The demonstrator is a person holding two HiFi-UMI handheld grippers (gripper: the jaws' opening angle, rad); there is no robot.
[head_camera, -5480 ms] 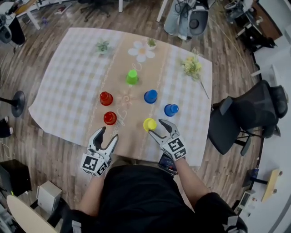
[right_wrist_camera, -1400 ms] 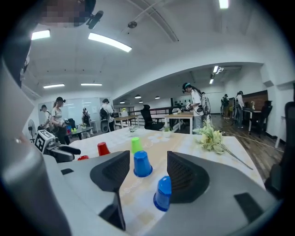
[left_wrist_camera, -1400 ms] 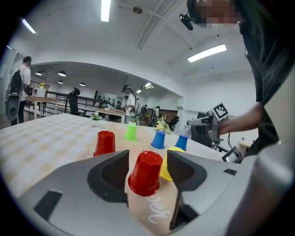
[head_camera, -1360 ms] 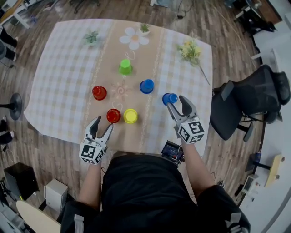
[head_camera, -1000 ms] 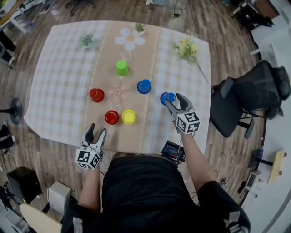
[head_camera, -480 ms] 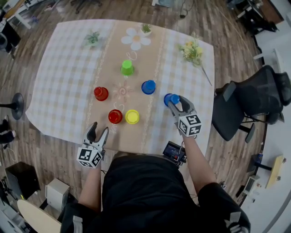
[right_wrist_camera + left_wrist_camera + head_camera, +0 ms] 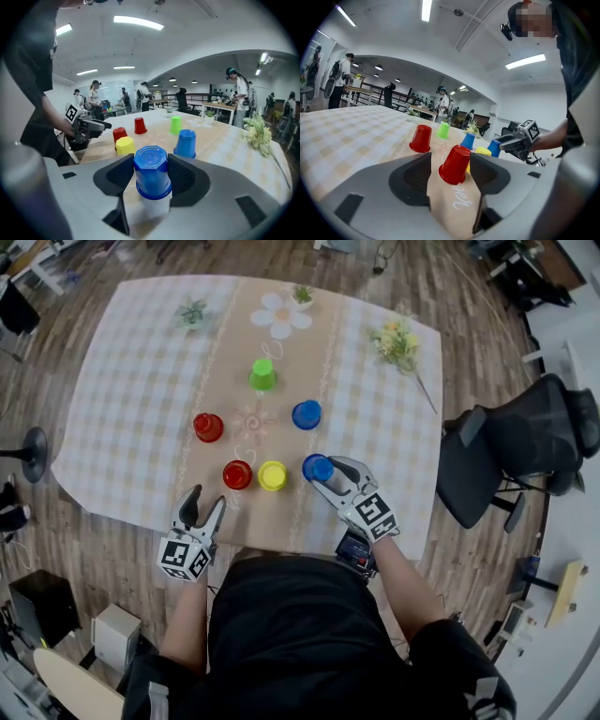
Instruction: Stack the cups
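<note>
My right gripper point(image 7: 324, 473) is shut on an upside-down blue cup point(image 7: 318, 468), held just right of the yellow cup point(image 7: 273, 475); in the right gripper view both pads press the blue cup point(image 7: 151, 171). A red cup point(image 7: 237, 474) stands left of the yellow one. Farther back stand a second red cup point(image 7: 207, 427), a second blue cup point(image 7: 307, 414) and a green cup point(image 7: 263, 376), all upside down. Open and holding nothing, my left gripper point(image 7: 203, 506) sits at the table's front edge. The near red cup point(image 7: 454, 164) stands ahead of its jaws.
The checked tablecloth point(image 7: 131, 381) carries a yellow flower bunch point(image 7: 397, 345), a small plant point(image 7: 193, 311) and a second plant point(image 7: 302, 294) along its far side. A black office chair point(image 7: 520, 460) stands right of the table. The front edge runs just under both grippers.
My right gripper closed on the blue cup and carried it left and nearer, from the table's right side to beside the yellow cup. The left gripper has barely moved.
</note>
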